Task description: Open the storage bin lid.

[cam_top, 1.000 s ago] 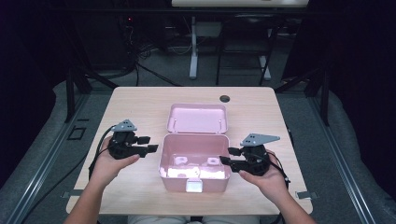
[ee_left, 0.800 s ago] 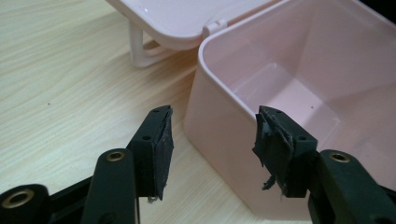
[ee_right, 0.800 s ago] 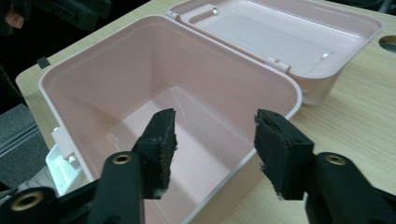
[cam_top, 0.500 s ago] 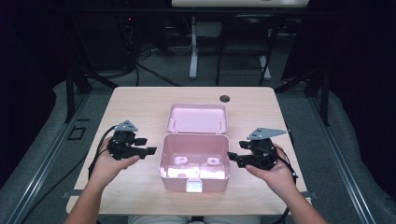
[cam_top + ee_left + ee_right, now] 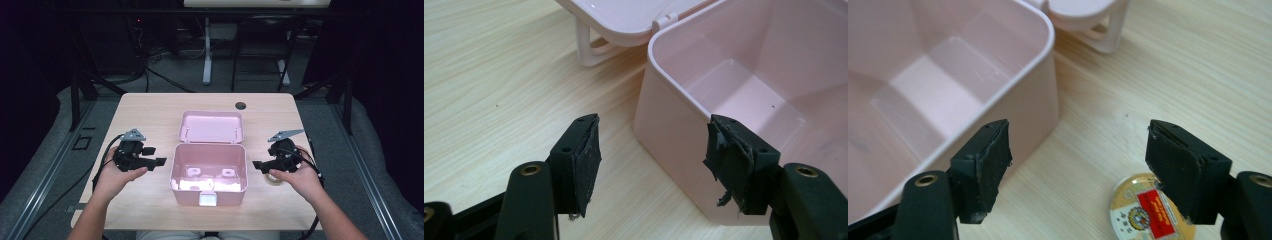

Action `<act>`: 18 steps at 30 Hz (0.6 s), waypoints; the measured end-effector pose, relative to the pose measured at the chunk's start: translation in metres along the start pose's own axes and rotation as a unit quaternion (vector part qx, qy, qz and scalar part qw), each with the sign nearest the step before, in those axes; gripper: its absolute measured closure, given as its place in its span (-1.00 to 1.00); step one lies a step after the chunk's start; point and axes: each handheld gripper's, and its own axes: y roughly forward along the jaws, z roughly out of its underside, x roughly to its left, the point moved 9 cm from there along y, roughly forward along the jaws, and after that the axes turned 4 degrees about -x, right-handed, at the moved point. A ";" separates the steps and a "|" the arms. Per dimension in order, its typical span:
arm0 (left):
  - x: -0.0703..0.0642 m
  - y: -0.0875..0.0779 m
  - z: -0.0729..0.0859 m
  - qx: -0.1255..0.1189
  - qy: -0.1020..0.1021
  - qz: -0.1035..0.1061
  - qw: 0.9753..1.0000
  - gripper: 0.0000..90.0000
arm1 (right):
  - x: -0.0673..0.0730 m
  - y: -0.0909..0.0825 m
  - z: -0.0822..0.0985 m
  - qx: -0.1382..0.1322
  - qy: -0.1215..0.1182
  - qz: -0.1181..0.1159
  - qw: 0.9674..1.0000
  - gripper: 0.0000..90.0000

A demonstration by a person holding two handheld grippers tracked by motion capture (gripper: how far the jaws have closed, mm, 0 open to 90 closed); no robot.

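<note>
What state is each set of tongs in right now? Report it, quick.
Left tongs: open, holding nothing, beside the pink box.
Right tongs: open, holding nothing, above a round tin on the table.

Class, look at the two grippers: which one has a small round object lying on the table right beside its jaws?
The right gripper: a round gold tin with a red label lies by it. The left gripper has bare table beside it.

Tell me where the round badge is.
The badge lies flat on the table, right of the open pink box. In the right gripper view it sits under the right gripper, near one jaw; in the high view it peeks out beneath that hand.
</note>
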 end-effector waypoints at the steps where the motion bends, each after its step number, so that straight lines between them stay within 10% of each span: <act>1: 0.000 0.000 0.000 -0.002 0.000 0.000 1.000 -0.15 | -0.001 0.001 0.001 0.006 0.004 0.001 1.000 -0.44; 18: 0.004 -0.002 0.002 0.001 -0.005 -0.009 1.000 -0.15 | -0.039 0.030 0.032 0.123 0.028 0.031 0.992 -0.54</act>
